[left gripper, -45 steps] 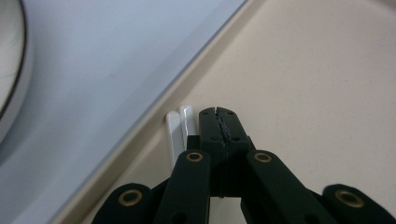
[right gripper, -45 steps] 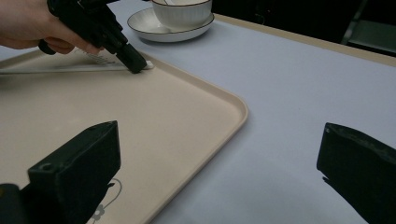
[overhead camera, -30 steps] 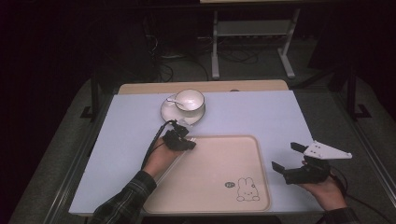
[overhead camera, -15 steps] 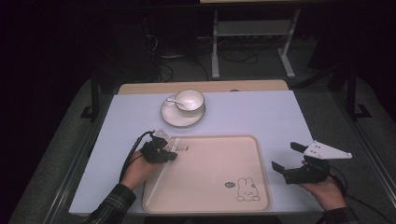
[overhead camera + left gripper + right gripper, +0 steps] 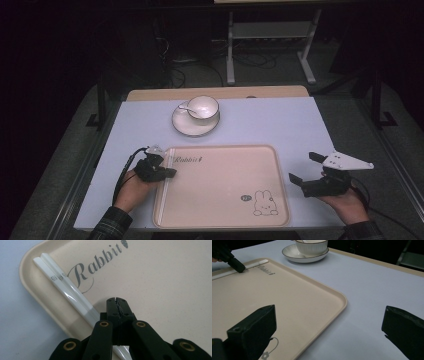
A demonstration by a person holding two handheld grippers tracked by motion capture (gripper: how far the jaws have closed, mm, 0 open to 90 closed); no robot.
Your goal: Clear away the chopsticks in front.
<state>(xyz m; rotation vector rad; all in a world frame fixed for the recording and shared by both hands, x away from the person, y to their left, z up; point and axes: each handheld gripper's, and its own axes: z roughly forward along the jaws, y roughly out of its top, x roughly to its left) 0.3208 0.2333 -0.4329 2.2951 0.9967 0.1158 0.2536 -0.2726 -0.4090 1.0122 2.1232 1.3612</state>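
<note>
A beige tray (image 5: 225, 200) printed with "Rabbit" and a bunny lies at the front middle of the pale blue table. Two white chopsticks (image 5: 165, 192) lie side by side along the inside of its left rim. My left gripper (image 5: 172, 172) sits over that rim with its jaws shut. In the left gripper view the chopsticks (image 5: 65, 287) run under the left gripper (image 5: 117, 300), and nothing shows between its tips above the tray (image 5: 162, 290). My right gripper (image 5: 305, 167) is held wide open just right of the tray, empty. The right gripper (image 5: 329, 315) looks across the tray (image 5: 287, 297) at the chopsticks (image 5: 254, 263).
A white cup (image 5: 202, 107) with a spoon (image 5: 184, 106) in it stands on a saucer (image 5: 187, 127) beyond the tray, at the table's far middle. The cup (image 5: 312, 246) and saucer (image 5: 297, 256) appear far off in the right gripper view. Bare table lies right of the tray.
My left gripper has moved left and back toward the person, from the tray's far left corner to its left rim. The right gripper has stayed where it was.
</note>
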